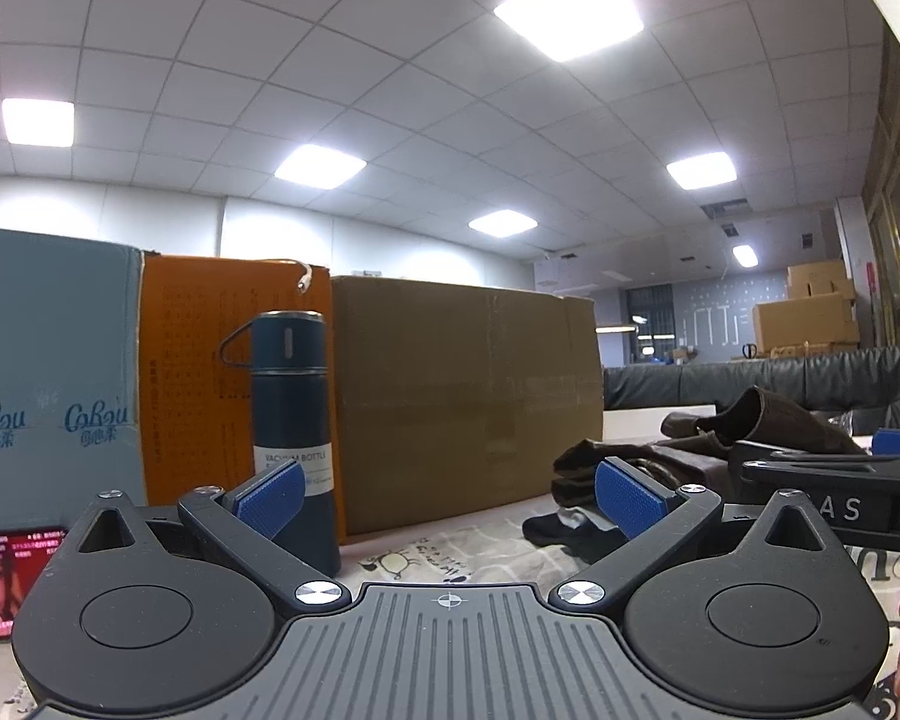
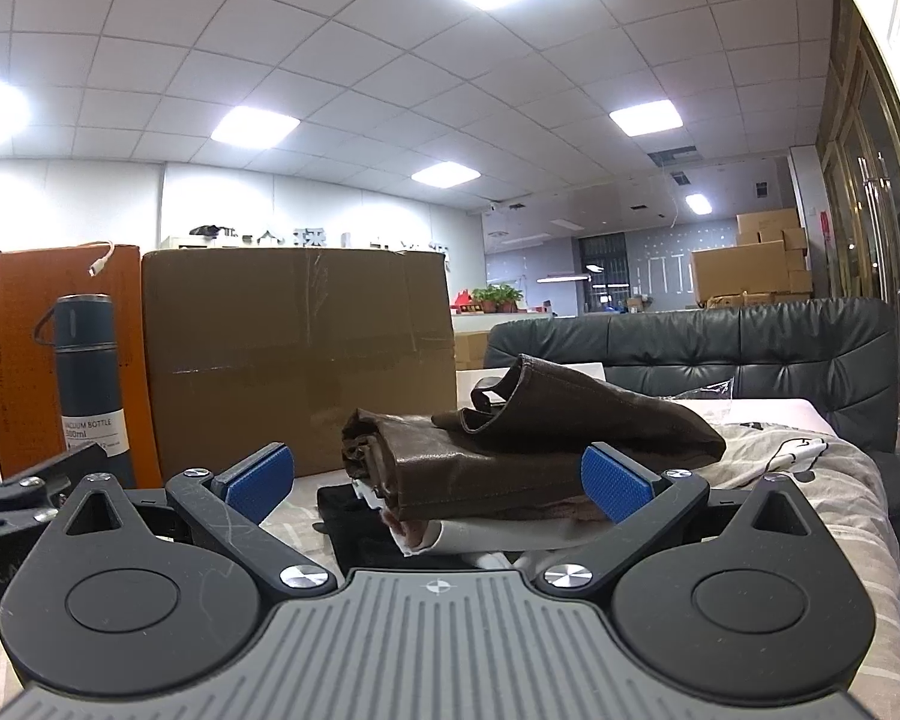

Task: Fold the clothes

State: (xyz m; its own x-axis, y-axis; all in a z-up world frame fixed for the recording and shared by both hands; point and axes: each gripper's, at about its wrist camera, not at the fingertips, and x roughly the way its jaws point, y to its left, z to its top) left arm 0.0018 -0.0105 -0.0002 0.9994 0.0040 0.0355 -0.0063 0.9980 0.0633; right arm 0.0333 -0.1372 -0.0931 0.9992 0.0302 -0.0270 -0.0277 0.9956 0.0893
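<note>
Clothes (image 2: pixel 510 456): brown, roughly folded stack

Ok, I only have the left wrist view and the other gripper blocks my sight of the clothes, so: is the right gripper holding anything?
Observer: No. The right gripper is open and grips nothing; the brown garment lies just ahead of it.
Operator: Is that garment lying flat?
Observer: No, it is roughly folded, with a flap and a loop sticking up on top.
Operator: Anything under it?
Observer: Yes, a white cloth shows beneath its near edge, next to a black cloth.
</note>
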